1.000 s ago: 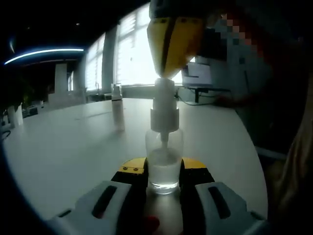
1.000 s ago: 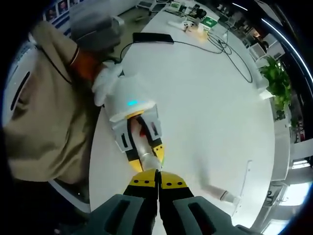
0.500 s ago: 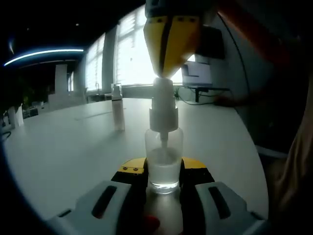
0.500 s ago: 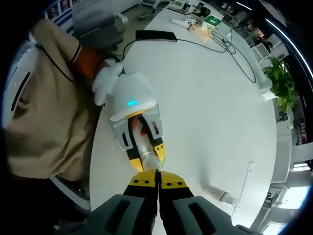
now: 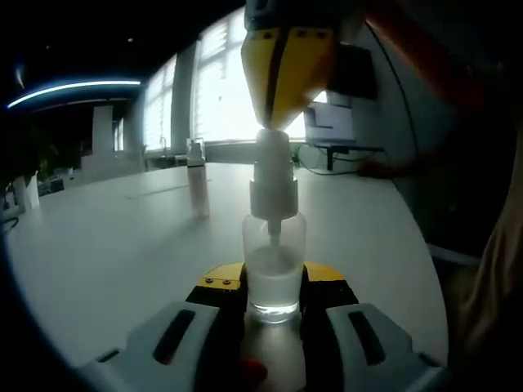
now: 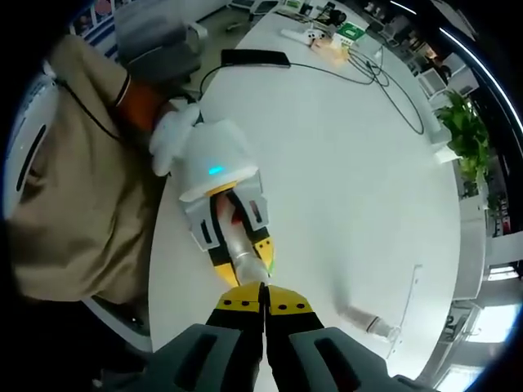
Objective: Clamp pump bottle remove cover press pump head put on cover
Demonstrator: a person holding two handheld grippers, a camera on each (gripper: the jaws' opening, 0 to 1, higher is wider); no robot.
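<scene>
Left gripper (image 5: 274,298) pinching the pump bottle (image 5: 274,273); right gripper (image 6: 263,309) pressed together on, perhaps touching, its pump head (image 5: 274,167).

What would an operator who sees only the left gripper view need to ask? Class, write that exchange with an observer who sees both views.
Operator: The pump bottle sits clamped in front of me. Who holds the left gripper?
Observer: A hand in a white glove grips its rear end.
Operator: Is there any indicator on it?
Observer: Yes, a teal light glows on top of its white body.
</scene>
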